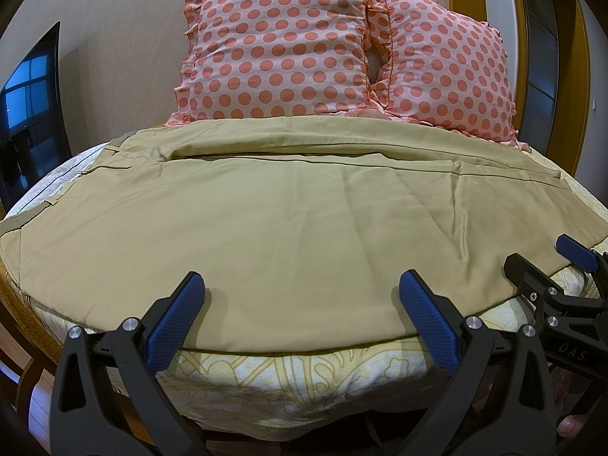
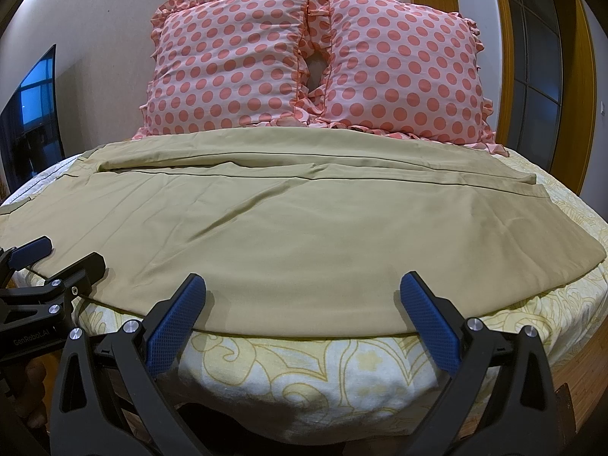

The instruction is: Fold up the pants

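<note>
Nearest: my left gripper (image 1: 300,296) and right gripper (image 2: 302,296), both spread wide, holding nothing. Beyond: pants (image 1: 285,209) flat across bed (image 1: 304,372). Farthest: pillows (image 1: 281,49). Advice: pinch near hem evenly, both sides together.

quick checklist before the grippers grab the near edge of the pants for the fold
1. Left gripper open: ok, fingers spread wide, nothing between them.
2. Right gripper open: ok, same spread, holding nothing.
3. Pants laid flat on the bed: ok, only shallow wrinkles.
4. Near edge reachable: ok, it runs just beyond both grippers' fingertips, unobstructed.
5. Landing zone at the far side: not ok, the pants' far edge runs right up against the polka-dot pillows.
6. Fingers already touching cloth: cannot tell, tips sit at the hem line.
</note>
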